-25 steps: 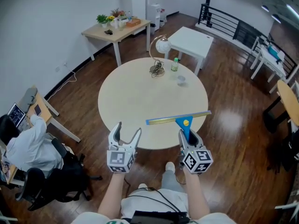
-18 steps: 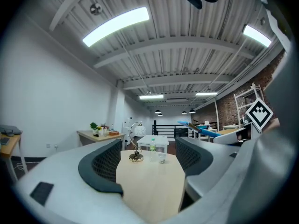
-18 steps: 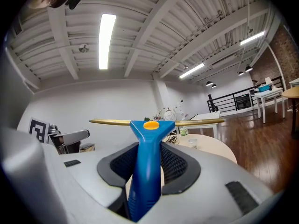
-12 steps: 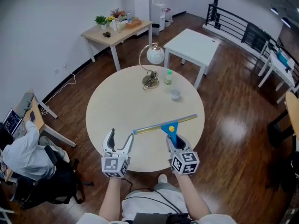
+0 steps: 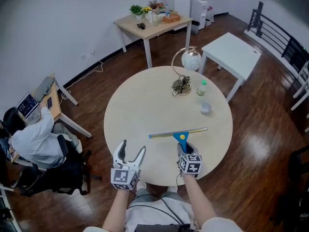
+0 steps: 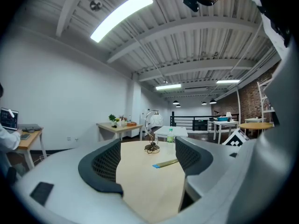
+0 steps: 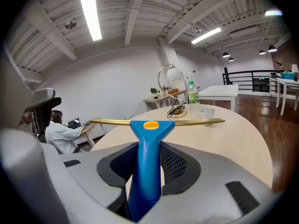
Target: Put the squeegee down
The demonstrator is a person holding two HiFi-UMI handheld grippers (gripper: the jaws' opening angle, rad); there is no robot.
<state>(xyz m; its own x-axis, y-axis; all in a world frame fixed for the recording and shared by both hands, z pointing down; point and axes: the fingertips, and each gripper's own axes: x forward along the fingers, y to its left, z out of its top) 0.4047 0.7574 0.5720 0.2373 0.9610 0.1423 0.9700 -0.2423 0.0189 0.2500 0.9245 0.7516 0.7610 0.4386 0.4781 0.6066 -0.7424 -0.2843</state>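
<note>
The squeegee (image 5: 179, 134) has a blue handle and a long brass-coloured blade that lies crosswise low over the near part of the round beige table (image 5: 145, 110). I cannot tell whether the blade touches the top. My right gripper (image 5: 184, 149) is shut on the blue handle (image 7: 145, 171), with the blade (image 7: 187, 122) just ahead of the jaws. My left gripper (image 5: 131, 149) is open and holds nothing, at the table's near edge to the left. In the left gripper view the blade's end (image 6: 166, 163) shows between the open fingers (image 6: 105, 162), farther out over the table.
At the table's far side stand a globe-shaped lamp (image 5: 186, 71), a green-capped bottle (image 5: 201, 87) and a small cup (image 5: 206, 108). A person (image 5: 34, 141) sits at a desk on the left. Behind are a white table (image 5: 231, 52) and a wooden table (image 5: 149, 21).
My right gripper has come down and forward with the squeegee, so the blade now sits low over the table. The left gripper has shifted along the near edge and stays open.
</note>
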